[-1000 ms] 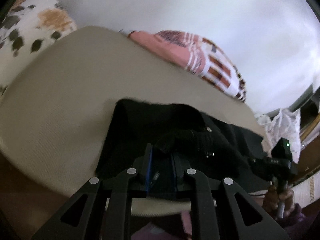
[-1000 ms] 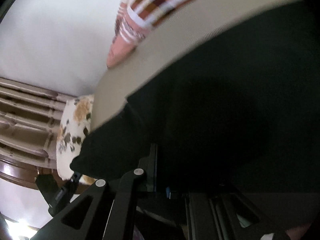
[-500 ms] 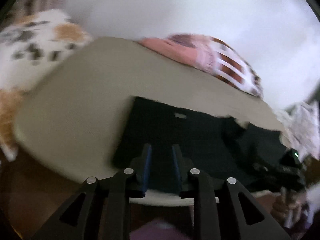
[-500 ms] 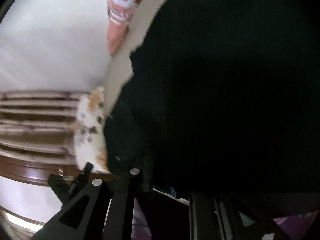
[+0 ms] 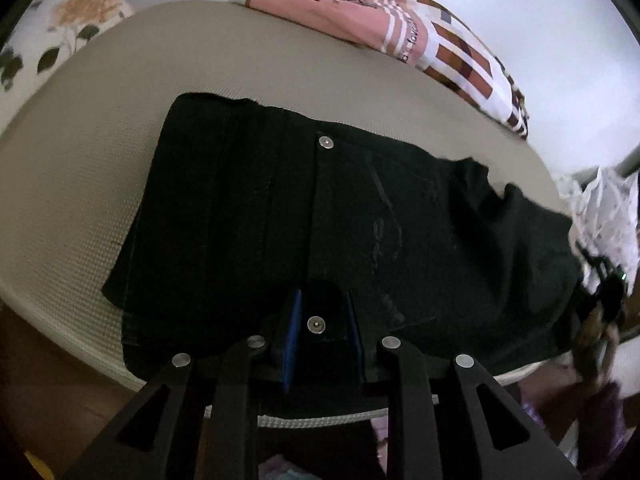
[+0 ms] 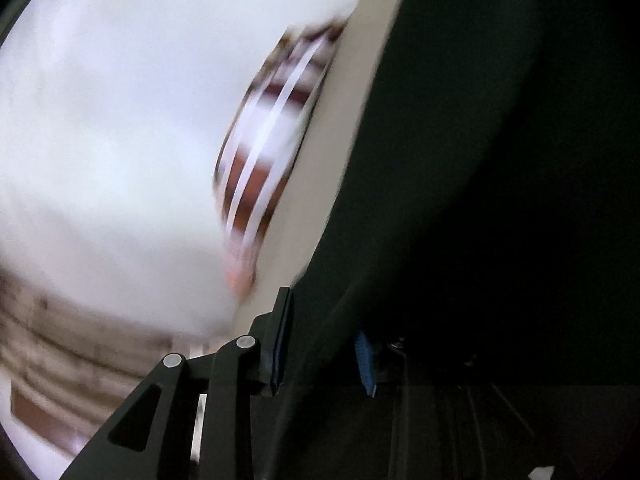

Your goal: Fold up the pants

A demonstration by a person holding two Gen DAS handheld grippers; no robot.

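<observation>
Black pants (image 5: 340,220) lie spread flat on a beige mat (image 5: 100,152), waistband and metal button toward me. My left gripper (image 5: 320,328) is shut on the near waistband edge by a second button. In the blurred right wrist view the pants (image 6: 500,180) fill the right side, hanging over the mat (image 6: 340,128). My right gripper (image 6: 320,352) has black cloth between its fingers and is shut on it. The right hand and gripper (image 5: 600,320) show at the far right of the left wrist view.
A pink and brown striped cloth (image 5: 420,36) lies at the mat's far edge. A floral pillow (image 5: 60,32) is at the far left. White patterned fabric (image 5: 604,208) sits at the right. A white wall is behind.
The pants have been pulled out flat across the mat, and the bunched folds are gone. The right gripper swung fast to the right with the cloth; its view is motion-blurred.
</observation>
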